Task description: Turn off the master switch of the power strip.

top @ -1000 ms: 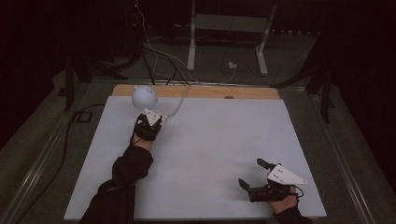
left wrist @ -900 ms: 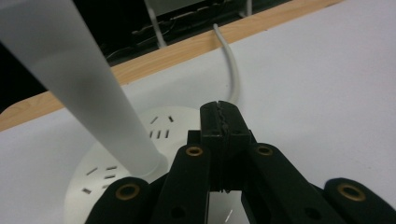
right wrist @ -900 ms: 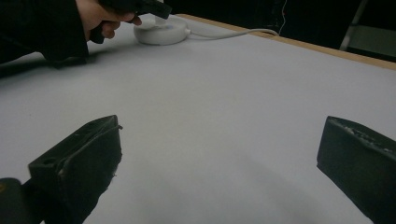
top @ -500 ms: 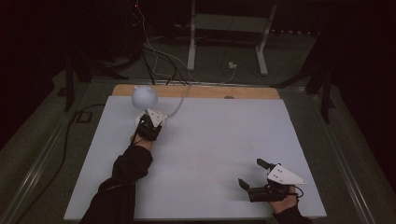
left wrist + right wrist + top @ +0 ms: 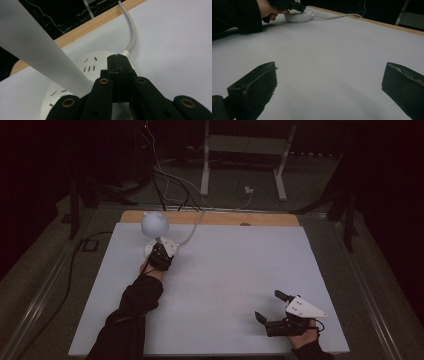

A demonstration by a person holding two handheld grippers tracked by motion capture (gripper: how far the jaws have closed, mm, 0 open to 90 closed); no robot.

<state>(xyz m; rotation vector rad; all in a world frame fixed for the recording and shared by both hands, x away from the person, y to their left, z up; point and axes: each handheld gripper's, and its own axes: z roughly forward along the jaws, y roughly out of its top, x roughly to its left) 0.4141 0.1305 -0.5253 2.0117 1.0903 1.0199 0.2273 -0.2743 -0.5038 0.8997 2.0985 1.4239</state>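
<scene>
The right gripper (image 5: 270, 307) lies idle, jaws spread wide over bare table (image 5: 235, 280). Farther off, the left gripper (image 5: 119, 63), jaws pressed together and empty, rests its tip on the round white lamp base (image 5: 82, 66), probably pressing a switch: push straight down, beside the stem (image 5: 40, 47), not sideways.

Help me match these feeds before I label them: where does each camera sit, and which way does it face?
High view: above the person's side, looking forward and down on the white table; both forearms enter from below.
Left gripper view: on the left gripper, jaws shut, facing the lamp base and its cord.
Right gripper view: on the right gripper, jaws open, looking low across the table toward the left hand.
Shared: all show the lamp base.
</scene>
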